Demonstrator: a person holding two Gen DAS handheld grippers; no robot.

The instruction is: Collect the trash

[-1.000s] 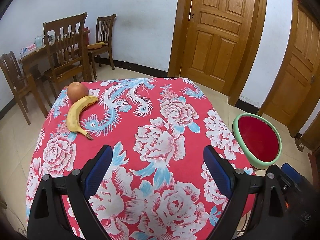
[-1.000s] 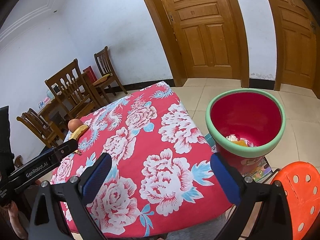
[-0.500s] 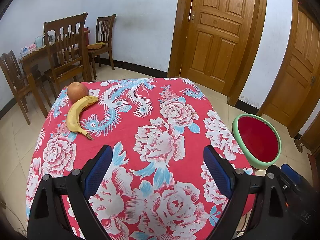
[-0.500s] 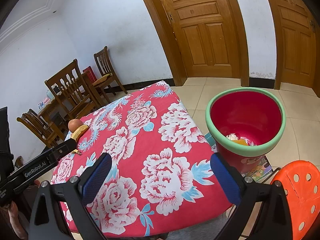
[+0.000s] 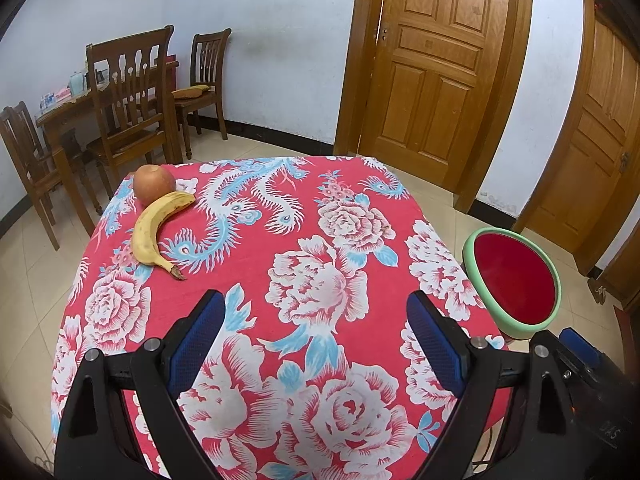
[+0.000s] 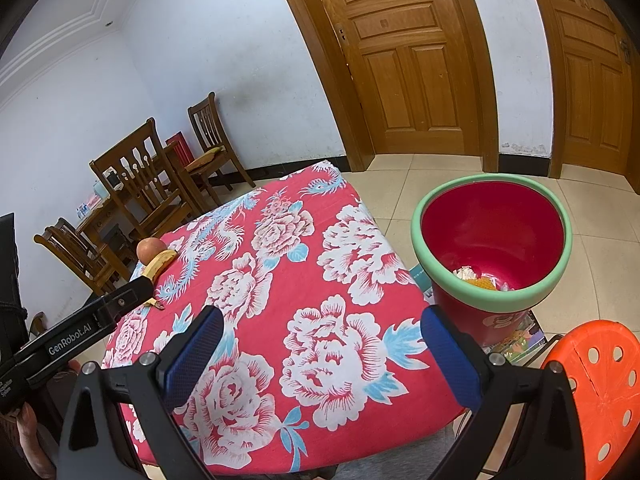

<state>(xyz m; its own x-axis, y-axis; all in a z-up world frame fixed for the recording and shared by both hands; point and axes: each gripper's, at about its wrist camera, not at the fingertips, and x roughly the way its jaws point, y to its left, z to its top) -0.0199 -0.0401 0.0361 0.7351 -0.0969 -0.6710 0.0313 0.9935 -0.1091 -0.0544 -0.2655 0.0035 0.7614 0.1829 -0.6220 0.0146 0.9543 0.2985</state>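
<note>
Red flowered cloth covers one table [image 5: 320, 240], which carries one banana [image 5: 154, 232] touching one apple [image 5: 154, 184] at its far left corner. One red bin [image 6: 492, 248] with a green rim stands on the floor just beside the table's right edge. Nothing has shifted since a second ago: the left gripper [image 5: 316, 340] and right gripper [image 6: 320, 344] still hover spread wide and empty. Only the right view shows scraps of trash [image 6: 478, 278] in the bin and an orange stool [image 6: 600, 392].

Bright even indoor light, soft faint shadows, sharp focus, strong fisheye bending, dark vignetted corners
</note>
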